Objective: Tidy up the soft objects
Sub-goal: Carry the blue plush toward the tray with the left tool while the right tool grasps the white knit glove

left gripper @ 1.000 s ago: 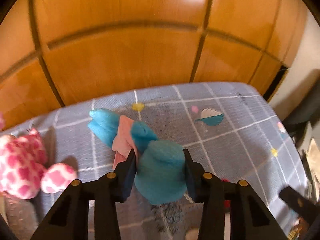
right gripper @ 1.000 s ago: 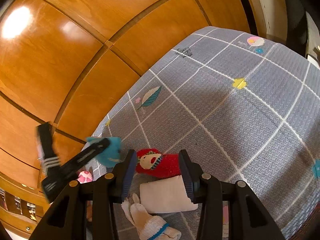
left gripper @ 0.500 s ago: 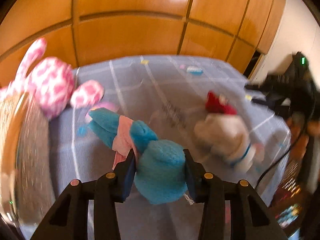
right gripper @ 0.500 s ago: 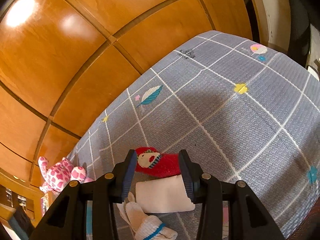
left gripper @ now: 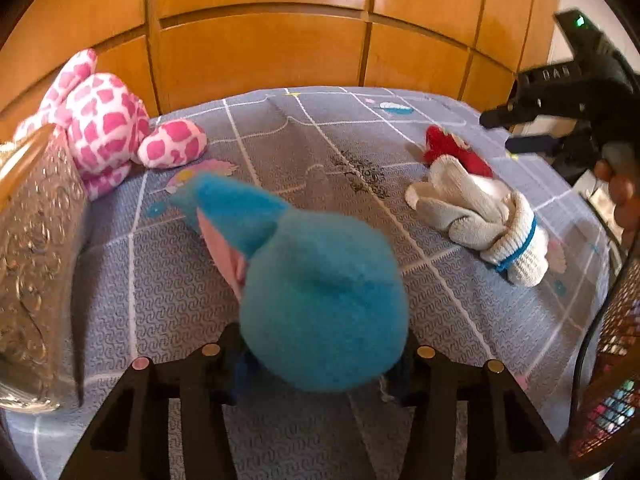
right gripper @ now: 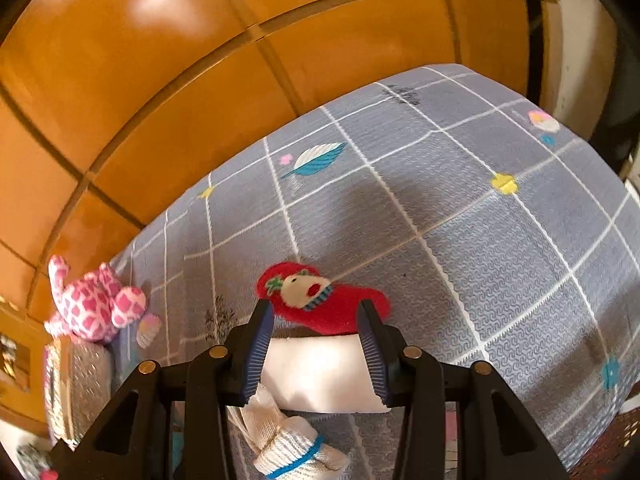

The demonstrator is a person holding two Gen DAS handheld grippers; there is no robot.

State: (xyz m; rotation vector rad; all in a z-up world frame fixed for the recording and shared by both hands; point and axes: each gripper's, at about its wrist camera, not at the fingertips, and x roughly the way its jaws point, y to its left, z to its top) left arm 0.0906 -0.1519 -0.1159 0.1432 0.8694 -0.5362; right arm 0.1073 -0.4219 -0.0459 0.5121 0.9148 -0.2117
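Observation:
A blue plush toy (left gripper: 320, 300) with a pink patch fills the space between the jaws of my left gripper (left gripper: 320, 344), just above the grey checked bedspread (left gripper: 320, 152). The jaws are opening, and the toy still touches both sides and hides the pads. My right gripper (right gripper: 315, 314) is shut on a white folded piece (right gripper: 320, 376). Just beyond its tips lies a red plush sock (right gripper: 320, 300) with a small face. A bundle of white knitted gloves (right gripper: 288, 452) lies below it. The left wrist view shows the gloves (left gripper: 480, 216), the red sock (left gripper: 456, 152) and the right gripper (left gripper: 496, 128) at the right.
A pink-and-white spotted plush animal (left gripper: 100, 120) sits at the bedspread's far left corner, against the wooden headboard (left gripper: 260, 60). A shiny embossed container (left gripper: 36, 260) stands at the left edge. A person's hand (left gripper: 624, 196) shows at the right.
My left gripper has swung across the bed and sunk towards it, bringing the gloves and red sock into view. The blue toy has tipped forward in the jaws. My right gripper has rolled.

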